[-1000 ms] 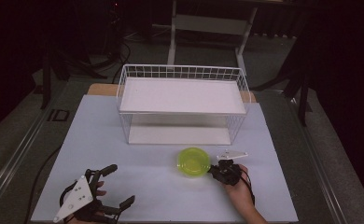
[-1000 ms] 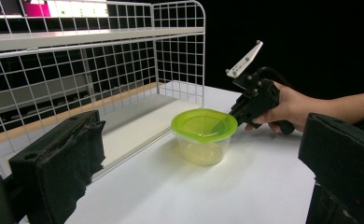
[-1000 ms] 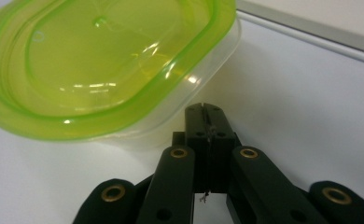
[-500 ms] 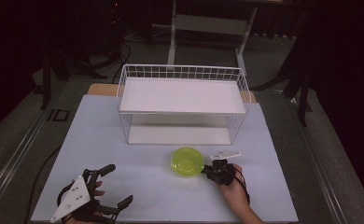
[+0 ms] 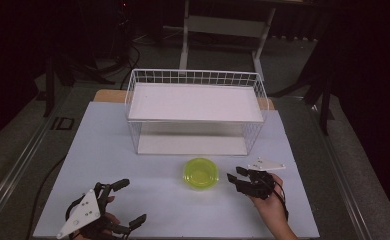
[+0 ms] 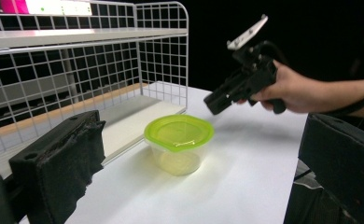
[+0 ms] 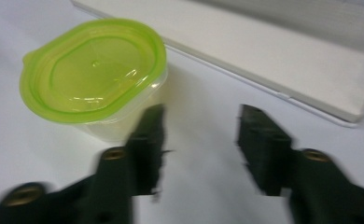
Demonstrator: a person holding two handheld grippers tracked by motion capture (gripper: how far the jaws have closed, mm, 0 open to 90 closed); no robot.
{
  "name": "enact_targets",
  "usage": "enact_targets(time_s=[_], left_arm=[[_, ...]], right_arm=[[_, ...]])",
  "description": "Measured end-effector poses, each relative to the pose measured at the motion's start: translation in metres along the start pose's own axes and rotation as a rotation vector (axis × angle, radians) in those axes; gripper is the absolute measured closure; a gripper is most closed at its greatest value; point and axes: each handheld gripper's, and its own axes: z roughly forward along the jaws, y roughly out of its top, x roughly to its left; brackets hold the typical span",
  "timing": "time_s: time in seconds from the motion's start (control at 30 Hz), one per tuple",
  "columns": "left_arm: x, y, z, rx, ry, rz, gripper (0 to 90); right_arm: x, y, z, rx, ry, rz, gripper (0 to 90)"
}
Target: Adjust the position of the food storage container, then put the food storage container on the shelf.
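One small clear tub with a lime-green lid (image 5: 200,173) sits on the white table (image 5: 108,150), just in front of the white wire rack (image 5: 195,107). Just beside it, the right gripper (image 5: 234,179) hovers with jaws parted, holding nothing. Well apart at the near left corner, the left gripper (image 5: 128,201) rests wide open, also empty.

White wire rack (image 5: 195,107) at table's (image 5: 113,150) far side, green-lidded container (image 5: 201,173) just before it
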Motion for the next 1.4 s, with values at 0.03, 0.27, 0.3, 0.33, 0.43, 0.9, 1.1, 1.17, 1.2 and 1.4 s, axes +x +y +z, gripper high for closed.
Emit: enact_targets(time_s=[0.03,0.27,0.3,0.33,0.43,0.9,1.1,1.17,1.2,1.4], left_arm=[[-0.001,0.000,0.001,0.004,0.000,0.002,0.7],[-0.006,0.010,0.010,0.064,-0.110,-0.043,0.8],[-0.007,0.011,0.012,0.068,-0.119,-0.039,0.8],[-0.008,0.013,0.014,0.073,-0.126,-0.034,0.7],[-0.007,0.018,0.022,0.082,-0.144,-0.047,0.7],[0.015,0.047,0.051,0.126,-0.146,-0.087,0.8],[0.024,0.047,0.069,0.140,-0.130,-0.093,0.8],[0.026,0.046,0.076,0.156,-0.088,-0.089,2.3],[0.029,0.044,0.081,0.167,-0.074,-0.091,4.5],[0.039,0.035,0.108,0.232,-0.053,-0.133,11.7]], right_arm=[[0.001,0.000,-0.002,-0.003,0.000,0.001,41.4],[0.018,0.001,-0.024,-0.069,0.086,-0.027,15.8],[0.021,0.002,-0.027,-0.081,0.083,-0.026,15.8],[0.022,0.003,-0.030,-0.088,0.089,-0.025,15.6],[0.029,0.007,-0.038,-0.121,0.093,-0.051,13.8],[0.047,0.033,-0.053,-0.184,0.094,-0.204,20.3],[0.046,0.043,-0.049,-0.242,0.120,-0.164,17.7],[0.045,0.045,-0.046,-0.236,0.114,-0.157,17.7],[0.044,0.046,-0.045,-0.232,0.114,-0.152,17.8],[0.034,0.049,-0.029,-0.206,0.123,-0.077,12.0]])
